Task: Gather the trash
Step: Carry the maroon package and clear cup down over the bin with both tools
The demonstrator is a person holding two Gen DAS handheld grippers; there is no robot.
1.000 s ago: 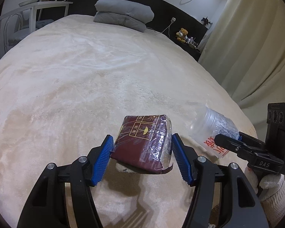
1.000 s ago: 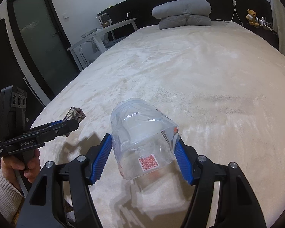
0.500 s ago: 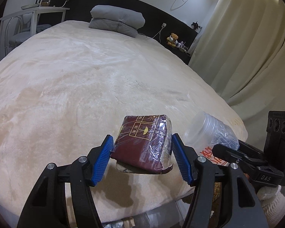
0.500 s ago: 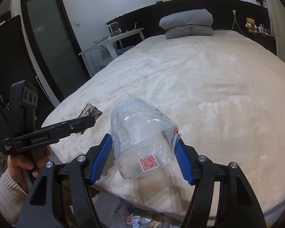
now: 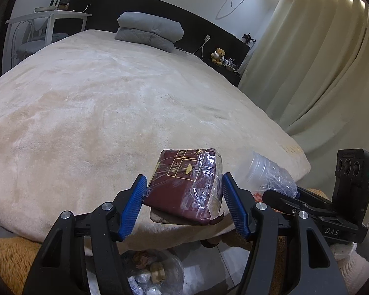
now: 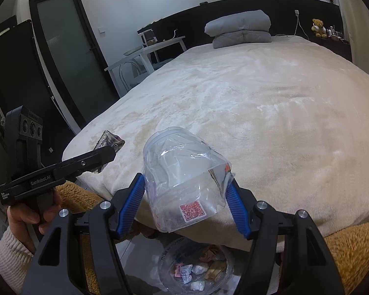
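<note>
Both hands are at the carry-to-bin step. The left gripper [image 5: 183, 204] has its blue fingers [image 5: 132, 205] pinching a maroon packet [image 5: 184, 184] wrapped in clear film, held in the air over the foot edge of the bed [image 5: 91, 113]. The right gripper [image 6: 185, 205] has its fingers [image 6: 131, 202] pressed against the sides of a crumpled clear cup [image 6: 182, 179] with a red code sticker, likewise lifted just past the bed's foot edge. Below both, on the floor at the foot of the bed, sits a bin [image 6: 164, 265] lined with clear plastic and already holding some wrappers and scraps; it shows beneath the fingers in each wrist view. The two grippers hang near each other, the right one's cup just beside the left one's packet. The next move, as I judge it, calls for lowering each load over the bin's mouth and spreading the fingers so packet and cup drop inside, one after the other so they do not knock together. The cup is light and springy, so it may cling to a finger or bounce off the rim.
</note>
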